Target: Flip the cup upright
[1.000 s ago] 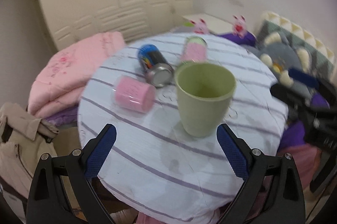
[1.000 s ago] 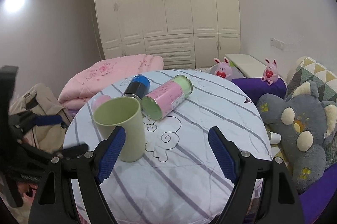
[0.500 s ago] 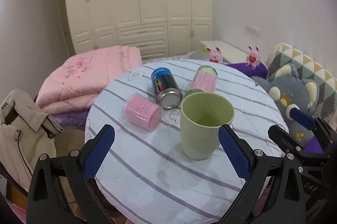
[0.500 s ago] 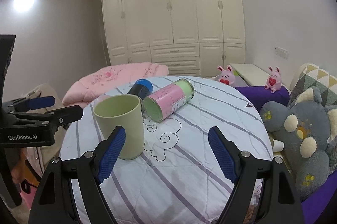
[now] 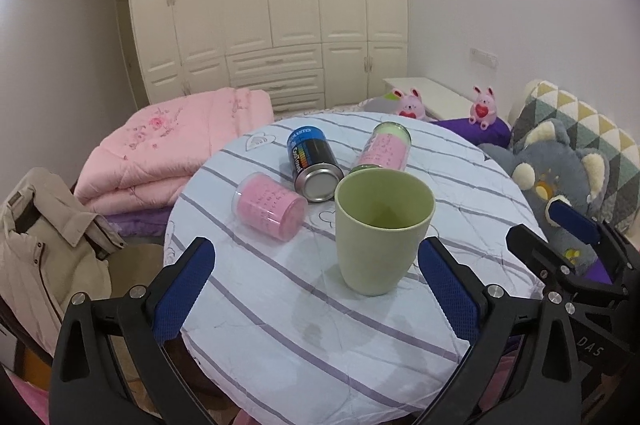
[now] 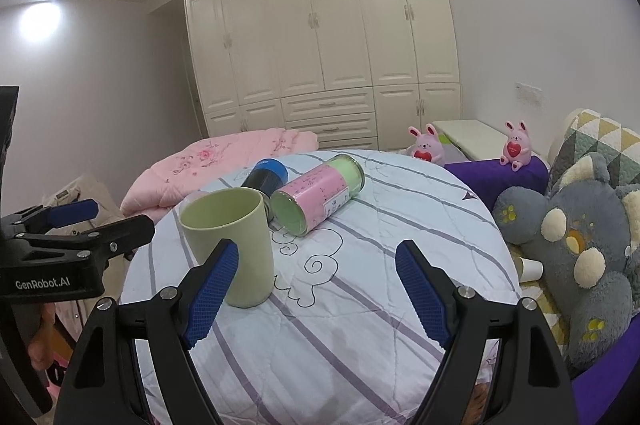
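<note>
A pale green cup (image 5: 382,231) stands upright, mouth up, on the round striped table (image 5: 320,337). It also shows in the right wrist view (image 6: 230,245), left of centre. My left gripper (image 5: 316,295) is open and empty, held back from the cup with its blue pads (image 5: 182,289) wide apart. My right gripper (image 6: 318,295) is open and empty, to the right of the cup; its left pad (image 6: 212,295) overlaps the cup's lower side in the image.
A small pink cup (image 5: 270,205), a blue-black can (image 5: 314,165) and a pink-green canister (image 5: 382,147) lie on their sides behind the green cup. A pink quilt (image 5: 168,157) lies at left, a grey plush toy (image 6: 576,245) at right, wardrobes behind.
Both grippers have drawn back and up from the table, so the cup looks farther away. The cup stands where it stood. Both grippers stay open.
</note>
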Tool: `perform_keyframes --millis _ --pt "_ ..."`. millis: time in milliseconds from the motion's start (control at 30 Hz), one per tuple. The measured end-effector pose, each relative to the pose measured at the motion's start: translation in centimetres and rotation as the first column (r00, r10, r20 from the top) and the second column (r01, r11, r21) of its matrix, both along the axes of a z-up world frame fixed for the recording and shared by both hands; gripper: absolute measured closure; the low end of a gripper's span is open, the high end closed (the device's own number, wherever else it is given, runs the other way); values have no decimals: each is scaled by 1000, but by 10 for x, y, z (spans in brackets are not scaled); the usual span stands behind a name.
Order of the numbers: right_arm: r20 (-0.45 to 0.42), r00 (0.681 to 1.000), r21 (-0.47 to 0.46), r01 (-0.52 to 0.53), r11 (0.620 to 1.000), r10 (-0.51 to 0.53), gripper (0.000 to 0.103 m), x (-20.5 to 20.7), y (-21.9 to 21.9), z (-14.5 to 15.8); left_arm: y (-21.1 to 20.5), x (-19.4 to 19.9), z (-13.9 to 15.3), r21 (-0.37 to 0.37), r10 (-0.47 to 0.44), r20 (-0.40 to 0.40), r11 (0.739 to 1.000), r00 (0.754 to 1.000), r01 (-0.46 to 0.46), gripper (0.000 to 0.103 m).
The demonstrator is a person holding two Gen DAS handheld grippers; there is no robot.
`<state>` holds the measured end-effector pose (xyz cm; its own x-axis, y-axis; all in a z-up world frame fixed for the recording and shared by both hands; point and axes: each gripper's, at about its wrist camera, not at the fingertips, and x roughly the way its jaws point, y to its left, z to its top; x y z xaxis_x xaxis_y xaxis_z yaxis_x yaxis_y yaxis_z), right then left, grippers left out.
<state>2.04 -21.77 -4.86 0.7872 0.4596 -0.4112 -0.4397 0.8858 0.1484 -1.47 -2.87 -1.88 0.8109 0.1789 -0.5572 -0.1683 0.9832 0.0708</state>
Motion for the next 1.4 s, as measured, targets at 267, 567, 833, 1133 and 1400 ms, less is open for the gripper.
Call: perform_keyframes --millis 267,567,833,1133,1400 --pt "-2 1000 7 1 1000 -1 21 1 -2 0 -5 0 -2 1 0 -5 1000 1000 0 0" --pt "5 1000 14 -1 1000 1 21 -1 -2 -1 -6 -1 -4 1 6 -10 1000 1000 -6 0" --pt "31 1000 23 -1 1000 1 21 -6 -4 2 -8 -5 -2 -6 5 22 1000 1000 -5 0" --pt "89 996 44 3 999 -7 21 -10 -7 9 -13 -8 6 -18 -3 69 1000 998 5 0" --pt "94 996 41 7 999 -11 21 -12 -7 9 -16 -9 7 -18 2 77 1000 997 -1 0"
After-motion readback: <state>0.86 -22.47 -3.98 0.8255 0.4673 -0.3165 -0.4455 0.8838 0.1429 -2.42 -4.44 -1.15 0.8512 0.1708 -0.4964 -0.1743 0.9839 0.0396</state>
